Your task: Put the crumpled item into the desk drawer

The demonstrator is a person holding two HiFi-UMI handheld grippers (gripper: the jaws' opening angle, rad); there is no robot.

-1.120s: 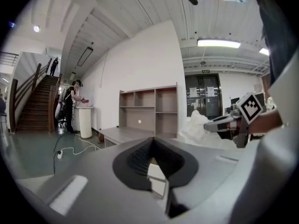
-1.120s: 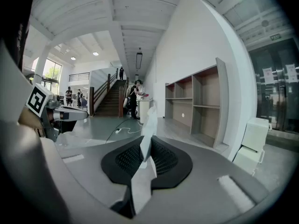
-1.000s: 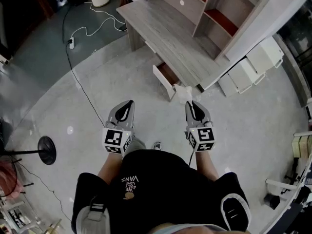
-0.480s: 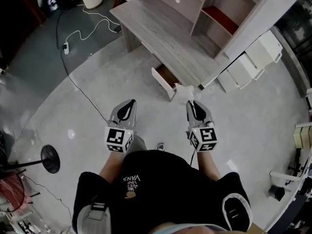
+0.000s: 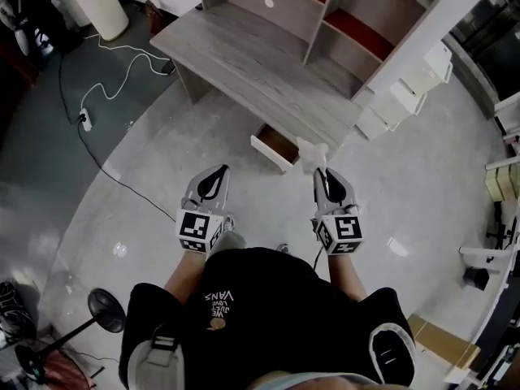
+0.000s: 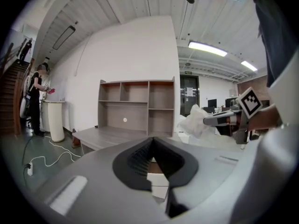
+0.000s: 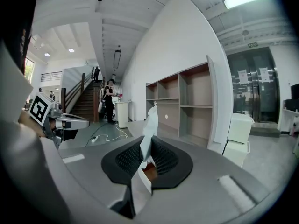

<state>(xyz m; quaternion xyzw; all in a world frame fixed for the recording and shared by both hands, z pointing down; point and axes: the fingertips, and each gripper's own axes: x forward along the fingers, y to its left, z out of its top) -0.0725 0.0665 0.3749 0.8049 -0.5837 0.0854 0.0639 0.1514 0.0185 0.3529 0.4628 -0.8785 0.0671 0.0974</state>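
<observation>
A crumpled white item (image 5: 314,154) (image 7: 149,127) (image 6: 194,120) is pinched in my right gripper (image 5: 320,172) (image 7: 145,154), whose jaws are shut on it; it sticks up past the fingertips. The wooden desk (image 5: 252,63) stands ahead, with its drawer (image 5: 275,146) pulled open just left of the crumpled item in the head view. My left gripper (image 5: 214,175) (image 6: 152,160) is held beside the right one, jaws shut with nothing between them. Through both grippers' jaws a bit of the open drawer (image 6: 154,169) (image 7: 148,171) shows below.
A shelf unit (image 5: 357,15) rises from the desk's back. White cabinets (image 5: 406,88) stand to its right. A white cable with a power strip (image 5: 84,120) and a black cable lie on the floor at left. A person (image 7: 110,101) stands far off by a white bin (image 5: 93,2).
The person holding the grippers has walked closer to the desk; the desk and its open drawer now lie nearer the grippers. Both grippers keep their pose, the right still holding the crumpled item.
</observation>
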